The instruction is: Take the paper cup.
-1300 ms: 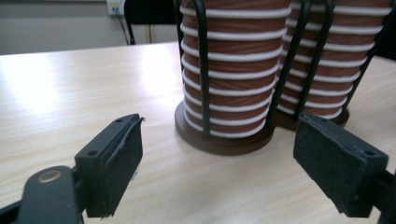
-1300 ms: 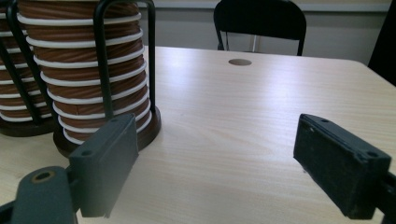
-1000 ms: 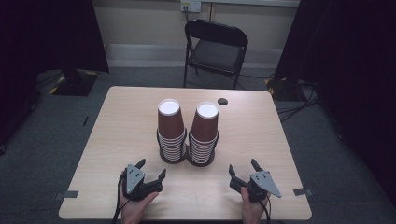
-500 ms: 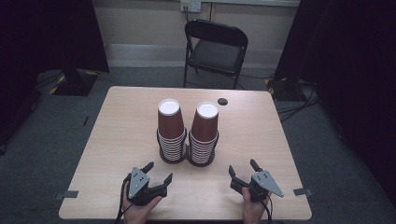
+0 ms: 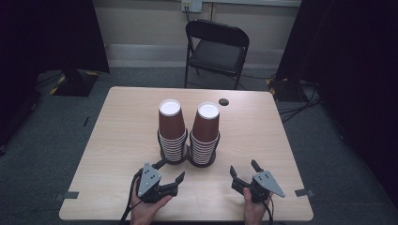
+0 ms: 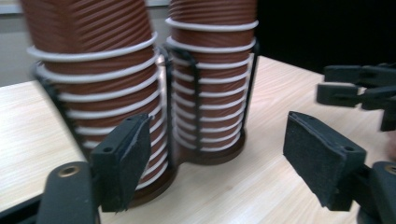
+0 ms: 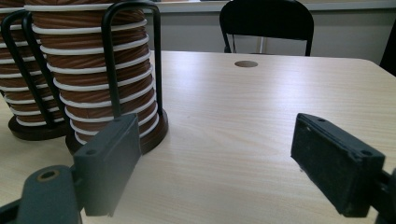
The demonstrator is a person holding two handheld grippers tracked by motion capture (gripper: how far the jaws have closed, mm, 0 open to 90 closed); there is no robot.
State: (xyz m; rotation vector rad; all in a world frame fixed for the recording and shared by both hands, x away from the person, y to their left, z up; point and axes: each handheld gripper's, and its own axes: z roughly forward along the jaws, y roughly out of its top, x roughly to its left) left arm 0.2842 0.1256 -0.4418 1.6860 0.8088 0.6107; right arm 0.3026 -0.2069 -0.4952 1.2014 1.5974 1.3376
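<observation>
Jaws apart, empty: L gripper (image 5: 172, 168) (just narrowing) & R gripper (image 5: 242, 166); cup stacks (image 5: 171, 129) ahead.

Black folding chair (image 5: 217, 47), grey carpet (image 5: 122, 77), dark curtains (image 5: 47, 33).

Each hand carries a black two-jaw tool with a grey three-cornered plate on top, dotted with small dark screw holes: the left tool (image 5: 169, 174) and the right tool (image 5: 244, 169). A thin black cable trails from each toward the person. The jaws end in flat, black, rectangular foam-faced pads (image 7: 334, 163), each with a small screw hole on its edge. A brass-coloured bushing sits at the jaw base.
</observation>
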